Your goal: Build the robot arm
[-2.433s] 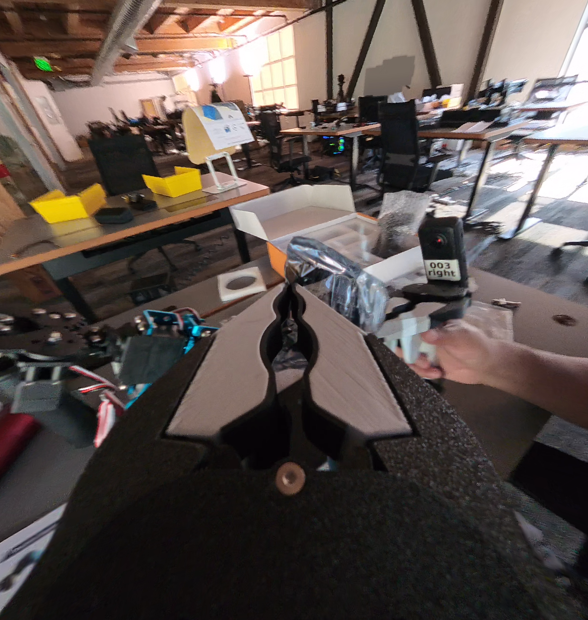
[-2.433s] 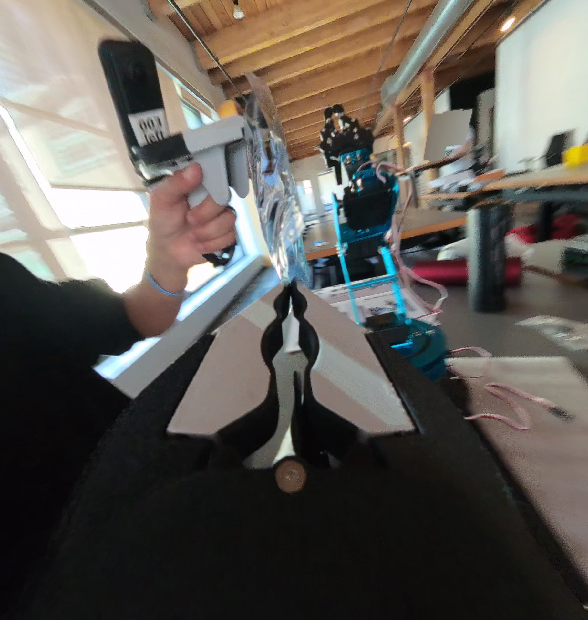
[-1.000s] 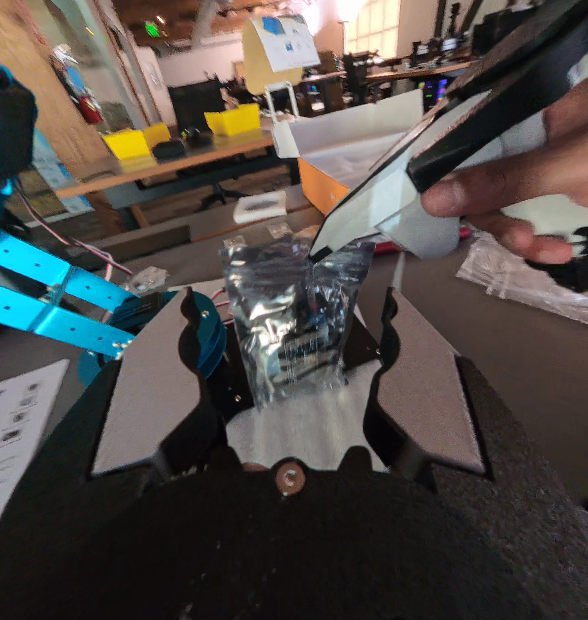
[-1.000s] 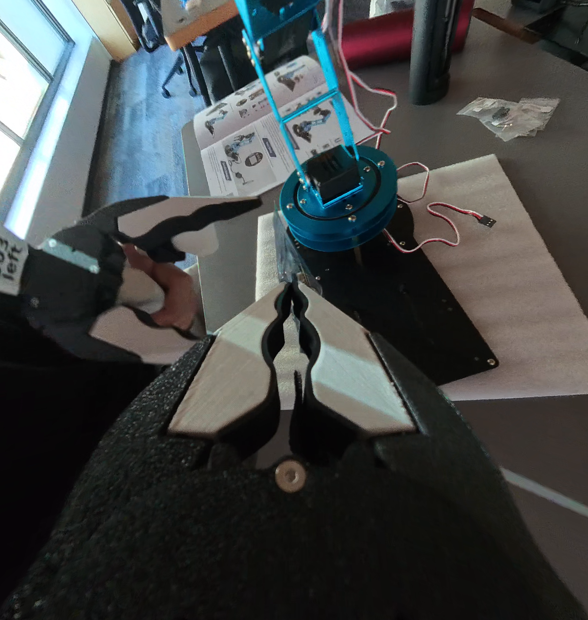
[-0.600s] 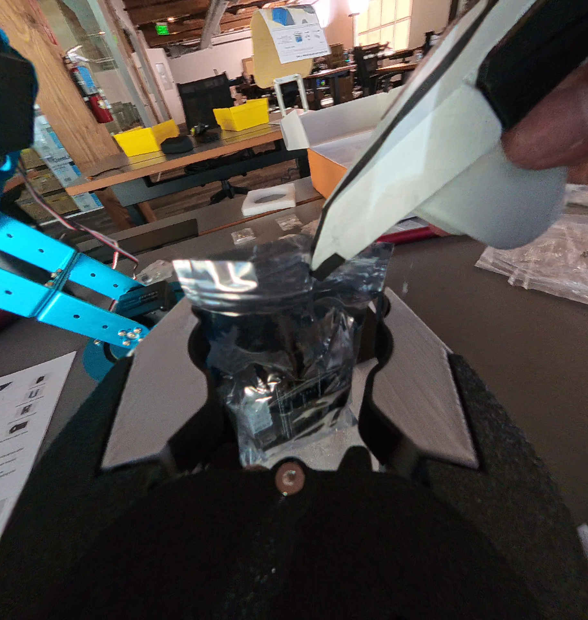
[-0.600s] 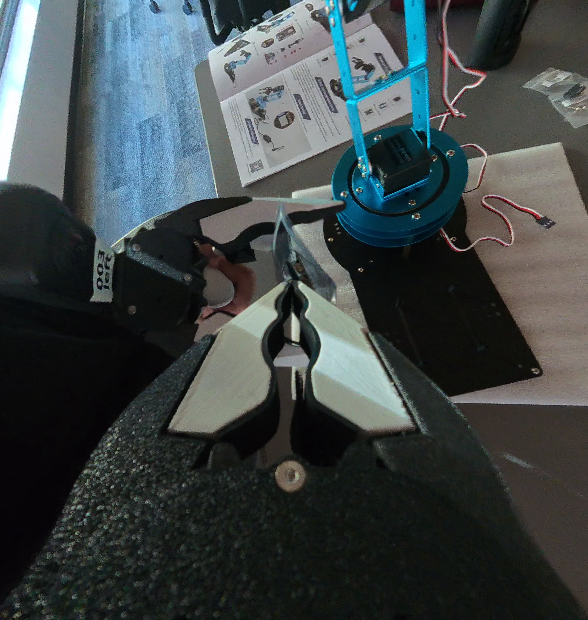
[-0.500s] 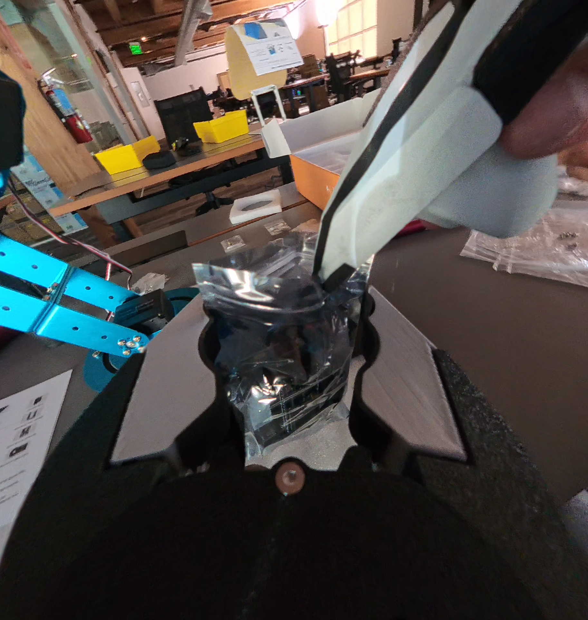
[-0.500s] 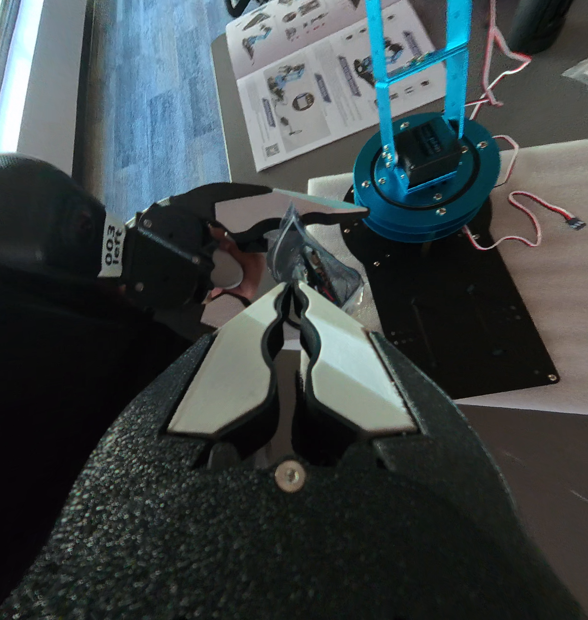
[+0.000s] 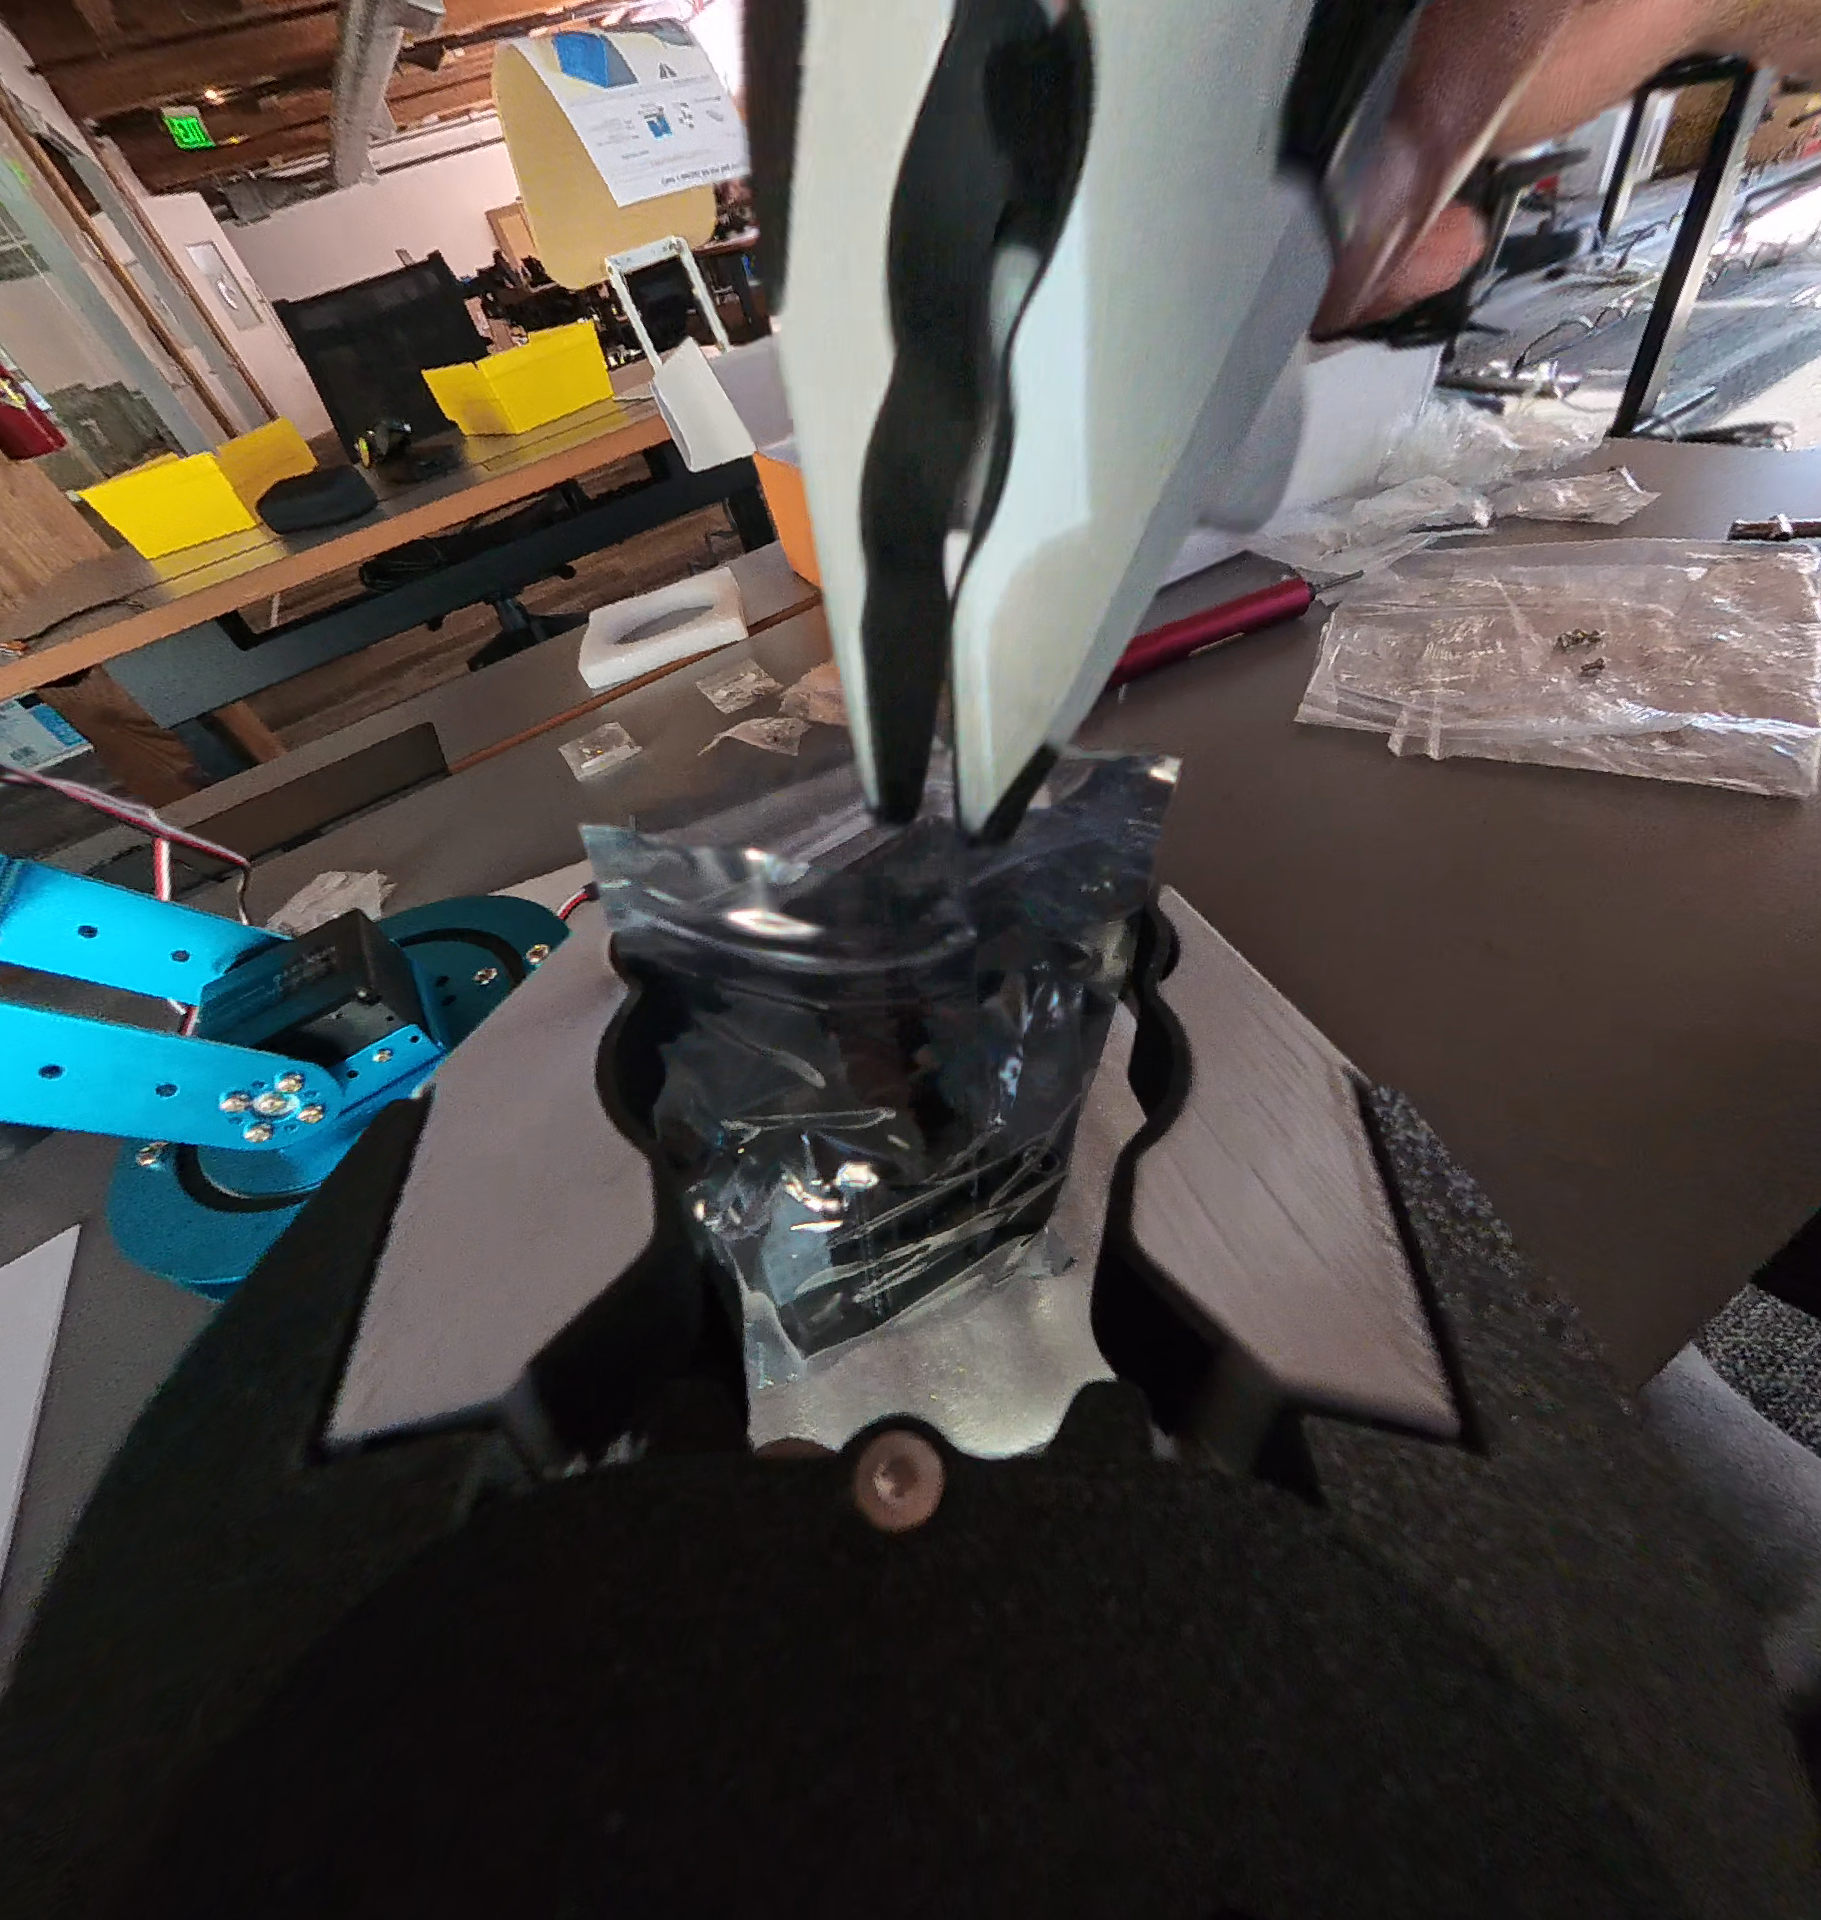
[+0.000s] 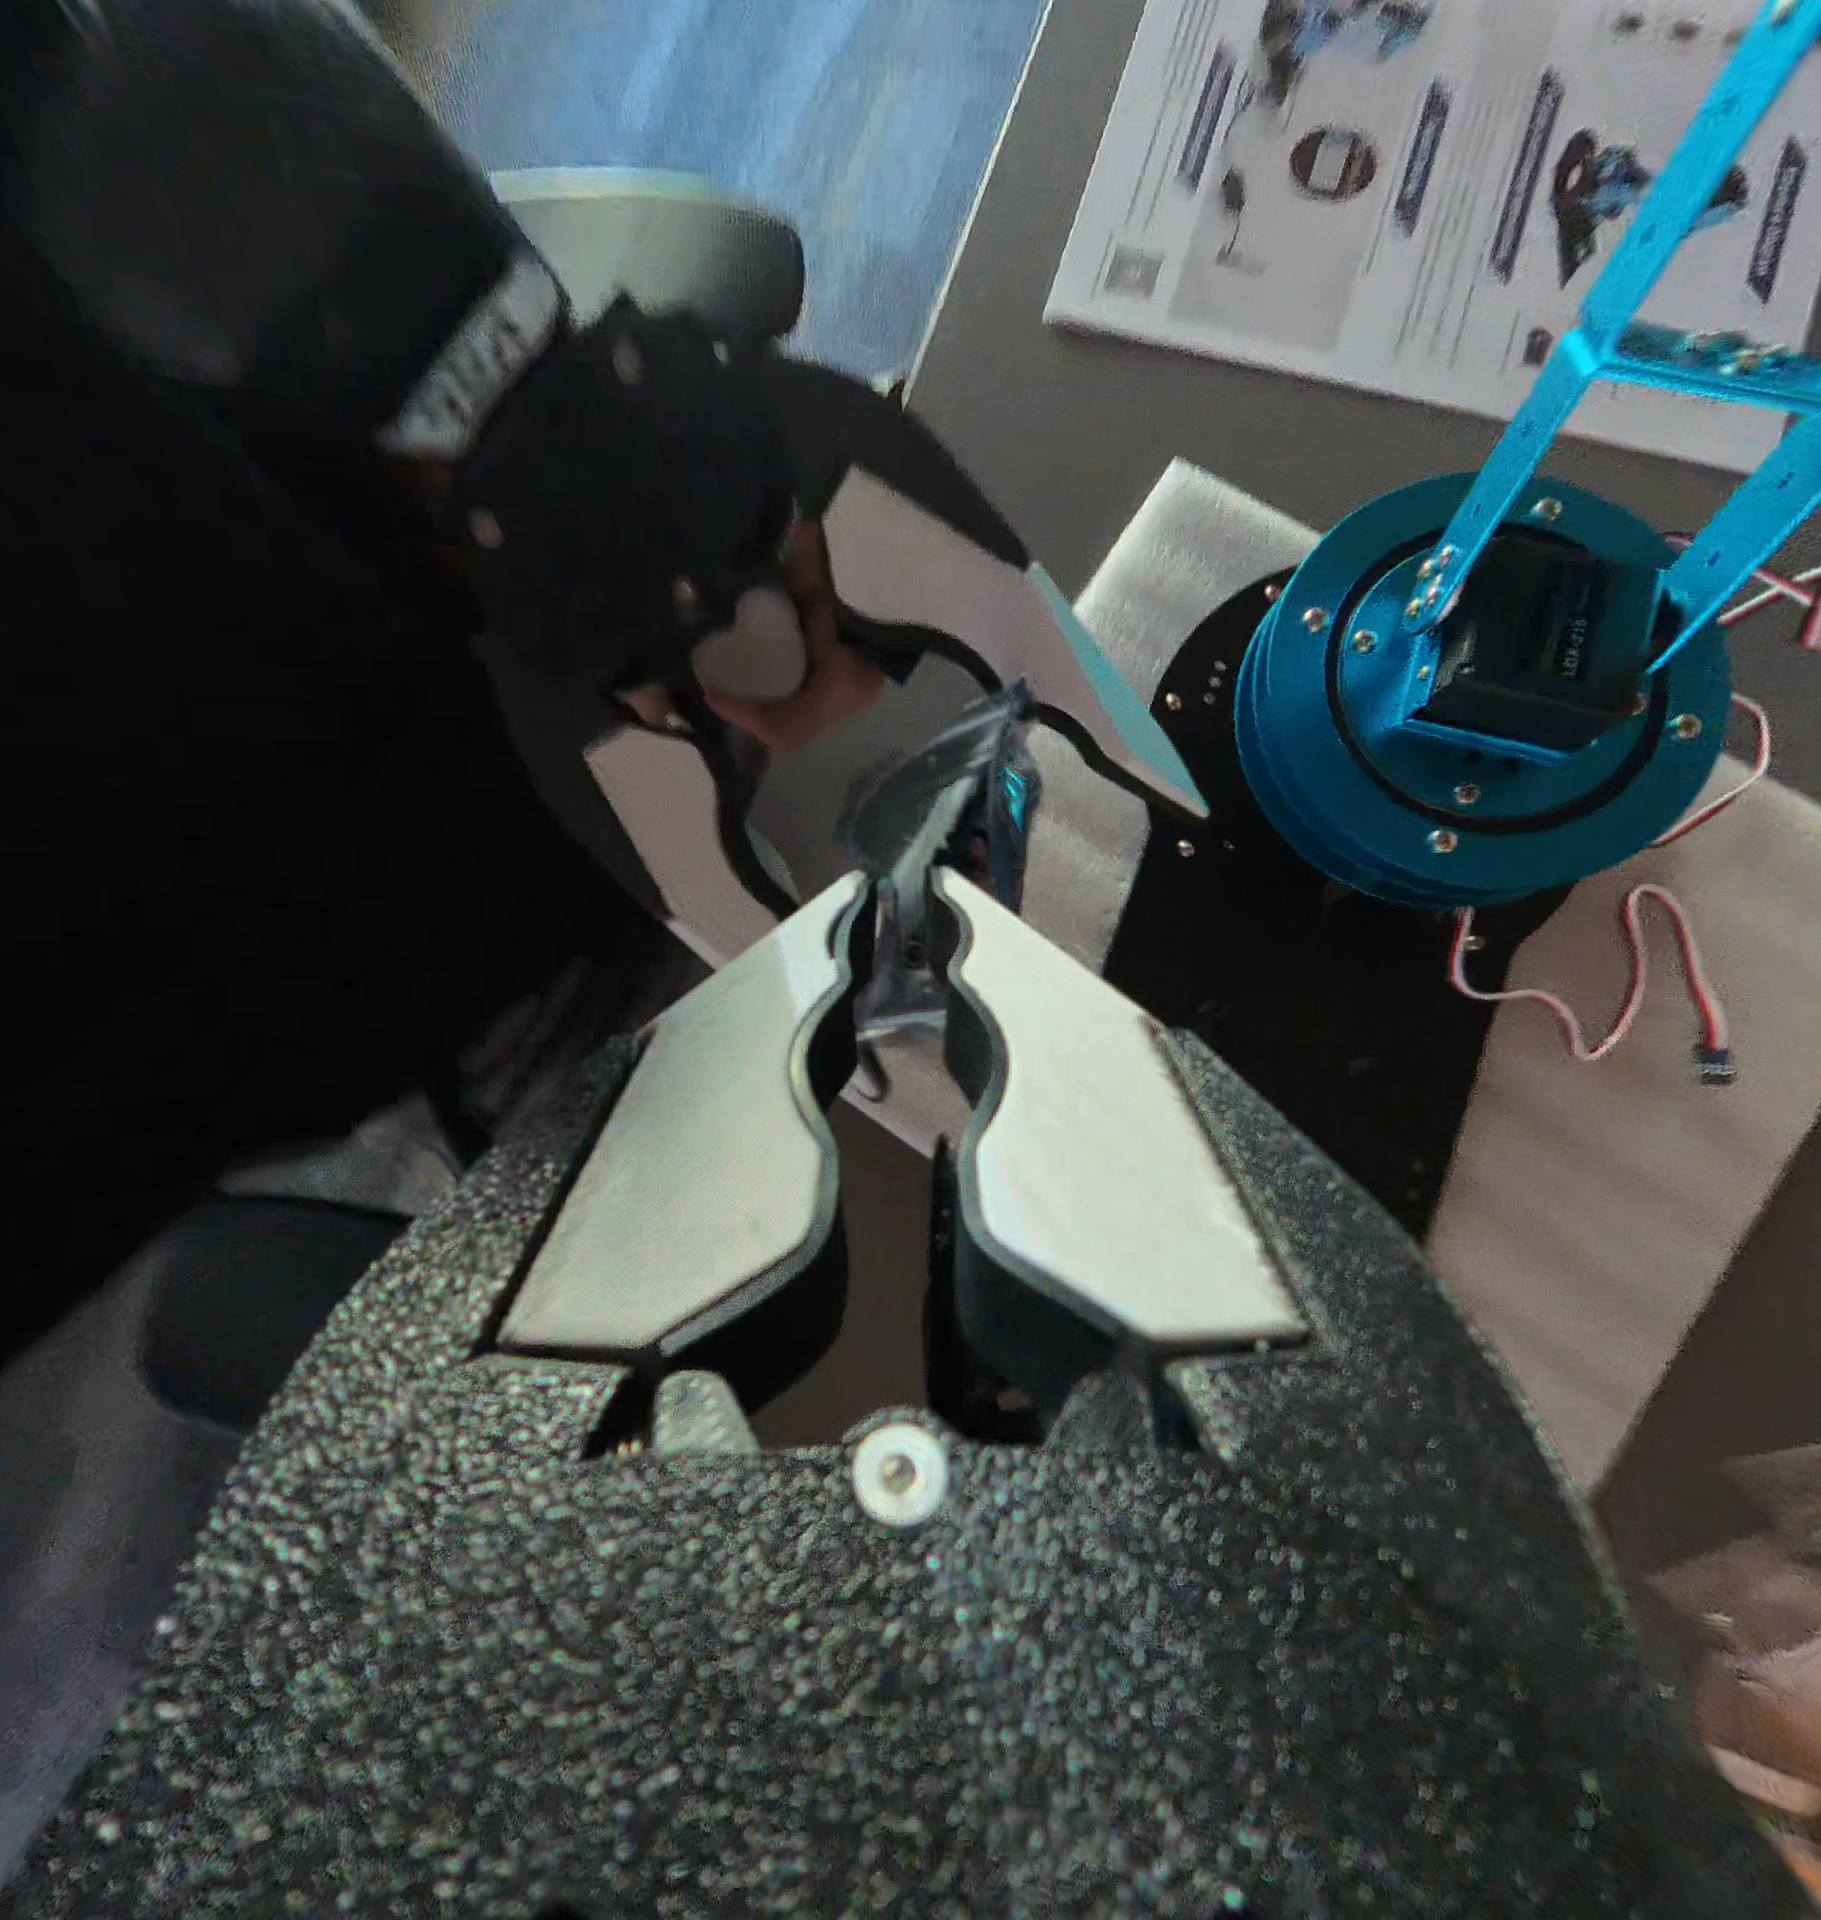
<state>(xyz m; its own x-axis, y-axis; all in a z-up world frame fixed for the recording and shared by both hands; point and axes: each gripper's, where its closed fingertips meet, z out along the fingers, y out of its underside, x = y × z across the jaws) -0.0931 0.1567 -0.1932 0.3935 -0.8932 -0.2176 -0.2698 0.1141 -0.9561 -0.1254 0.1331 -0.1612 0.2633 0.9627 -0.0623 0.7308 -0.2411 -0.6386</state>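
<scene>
While the right gripper [image 9: 937, 821] comes down from above in the left wrist view, its two fingers pinch the top edge of a shiny bag [image 9: 885, 1081], their tips nearly together with only the film between them. The bag is a silvery, see-through pouch (the kind with a dark tint), crumpled and full of glare, with a flat sealed strip along its top and a dark board-like part inside that is too blurred to make out. It hangs upright in the gap of the left gripper [image 9: 890, 966], whose fingers stand spread wide on either side of it; the bag's edges lie close against the inner curves of both fingers, but whether they press it I cannot tell.

From the right wrist view the same bag [image 10: 927, 831] shows edge-on, a thin crumpled sliver clamped between the right gripper's [image 10: 901, 894] fingertips. Beyond the bag the left gripper [image 10: 989, 727] shows with its jaws parted around the bag's far end, a hand [image 10: 781, 686] on its handle.

Left of the bag, a blue arm [image 9: 158, 1049] rises from a round blue base [image 10: 1477, 686], which sits on a black plate [image 10: 1290, 987] over a white foam sheet [image 10: 1654, 1143]. A red-and-white wire [image 10: 1571, 997] curls over the foam. Beyond the base lies a printed sheet [image 10: 1405, 177]. Right of the bag, on the brown table [image 9: 1508, 987], lie a clear flat bag [image 9: 1571, 665] and a red tool [image 9: 1218, 623].
</scene>
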